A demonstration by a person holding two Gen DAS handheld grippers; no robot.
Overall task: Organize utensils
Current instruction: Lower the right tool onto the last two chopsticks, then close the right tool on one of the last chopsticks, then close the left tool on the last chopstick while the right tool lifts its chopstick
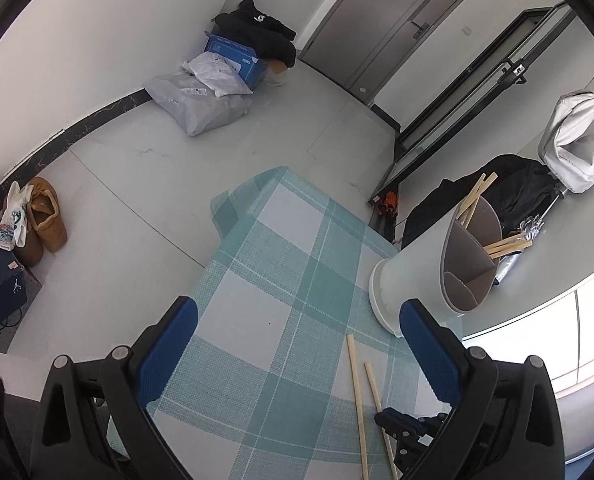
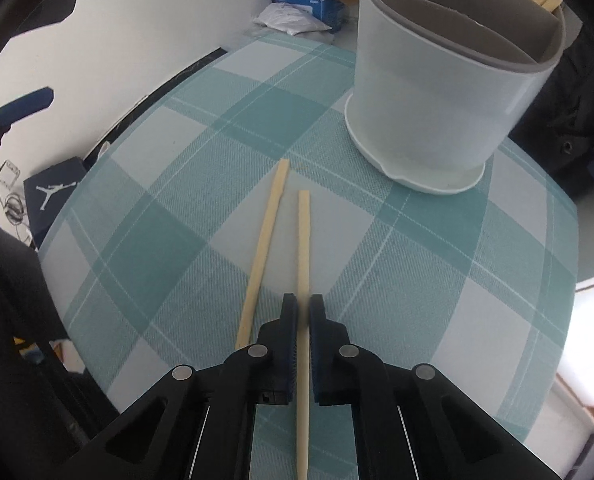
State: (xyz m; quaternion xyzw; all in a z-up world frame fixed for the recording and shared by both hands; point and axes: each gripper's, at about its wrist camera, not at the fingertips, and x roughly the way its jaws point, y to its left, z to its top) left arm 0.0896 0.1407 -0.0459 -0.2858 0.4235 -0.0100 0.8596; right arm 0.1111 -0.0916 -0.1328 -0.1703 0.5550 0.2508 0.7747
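Right wrist view: right tool (image 2: 302, 312) clamps chopstick (image 2: 304, 240) (end hidden); left tool (image 1: 297, 332) wide.

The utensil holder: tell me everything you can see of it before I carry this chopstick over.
The utensil holder is a round white plastic tub with a grey rim and grey inner dividers forming compartments. It stands upright on a white saucer-like base on the checked tablecloth. Pale wooden chopsticks already lean in two compartments; a third looks empty. No gripper touches it.

Left hand-held gripper (image 1: 297, 352) spread; right hand-held gripper (image 2: 302, 312) clamped.
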